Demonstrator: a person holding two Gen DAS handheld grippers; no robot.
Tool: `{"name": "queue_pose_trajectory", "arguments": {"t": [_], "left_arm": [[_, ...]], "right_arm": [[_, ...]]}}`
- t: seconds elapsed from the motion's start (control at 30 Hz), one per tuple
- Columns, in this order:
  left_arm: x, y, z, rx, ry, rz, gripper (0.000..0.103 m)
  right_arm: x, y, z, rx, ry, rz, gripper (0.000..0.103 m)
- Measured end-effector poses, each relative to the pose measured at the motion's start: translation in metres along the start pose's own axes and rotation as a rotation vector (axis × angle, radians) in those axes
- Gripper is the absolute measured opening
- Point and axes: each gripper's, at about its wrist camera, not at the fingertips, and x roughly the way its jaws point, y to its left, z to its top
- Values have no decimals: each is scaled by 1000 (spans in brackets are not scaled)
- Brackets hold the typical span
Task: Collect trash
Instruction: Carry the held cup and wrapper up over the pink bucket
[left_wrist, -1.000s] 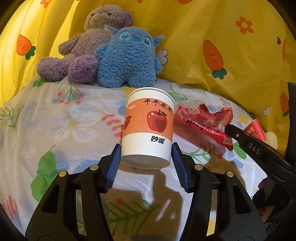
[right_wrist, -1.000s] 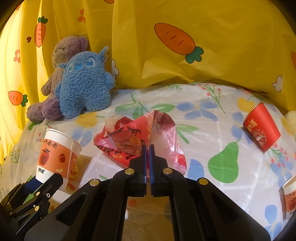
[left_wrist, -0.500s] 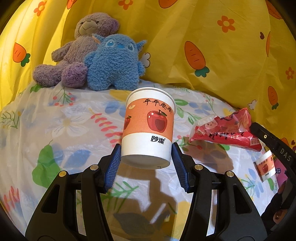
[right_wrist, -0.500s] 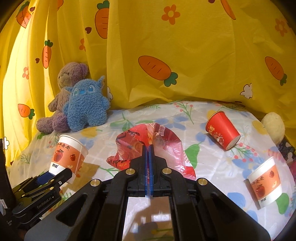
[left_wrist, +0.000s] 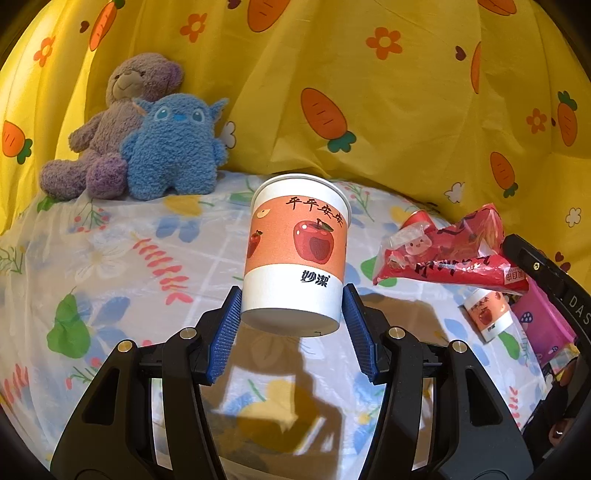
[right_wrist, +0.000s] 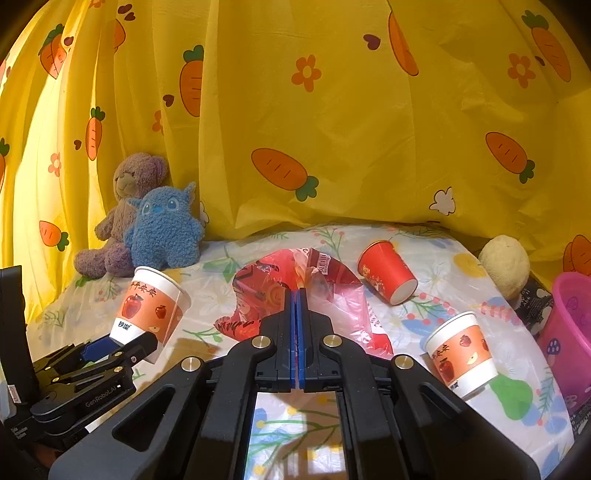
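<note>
My left gripper (left_wrist: 291, 314) is shut on the base of a white and orange apple-print paper cup (left_wrist: 297, 251), held upright above the floral tablecloth (left_wrist: 110, 266). From the right wrist view that cup (right_wrist: 151, 306) hangs at the left in the left gripper (right_wrist: 125, 341). My right gripper (right_wrist: 297, 295) is shut on a crumpled red snack wrapper (right_wrist: 258, 295), lifted off the cloth; the wrapper (left_wrist: 443, 254) appears at the right in the left wrist view. A red paper cup (right_wrist: 388, 271) lies on its side, and a second apple-print cup (right_wrist: 461, 354) stands tilted on the cloth.
A pink bin (right_wrist: 569, 325) stands at the table's right edge, beside a pale round plush (right_wrist: 504, 264). A purple teddy bear (left_wrist: 118, 122) and a blue plush monster (left_wrist: 173, 147) sit at the back left. A yellow carrot-print curtain (right_wrist: 332, 110) hangs behind the table.
Both grippers have risen and drawn back from the table with the cup and the wrapper. The second apple cup and the pink bin have come into view at the right.
</note>
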Motion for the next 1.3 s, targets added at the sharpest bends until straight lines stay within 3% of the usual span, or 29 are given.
{"name": "queue_pose_trajectory", "arguments": {"t": [0.67, 1.3], "left_arm": [[-7, -105, 18, 164, -29, -167, 54], [5, -269, 33, 354, -24, -481, 54]], "right_arm": [[-53, -73, 15, 45, -103, -120, 1], [-108, -193, 26, 166, -199, -421, 1]]}}
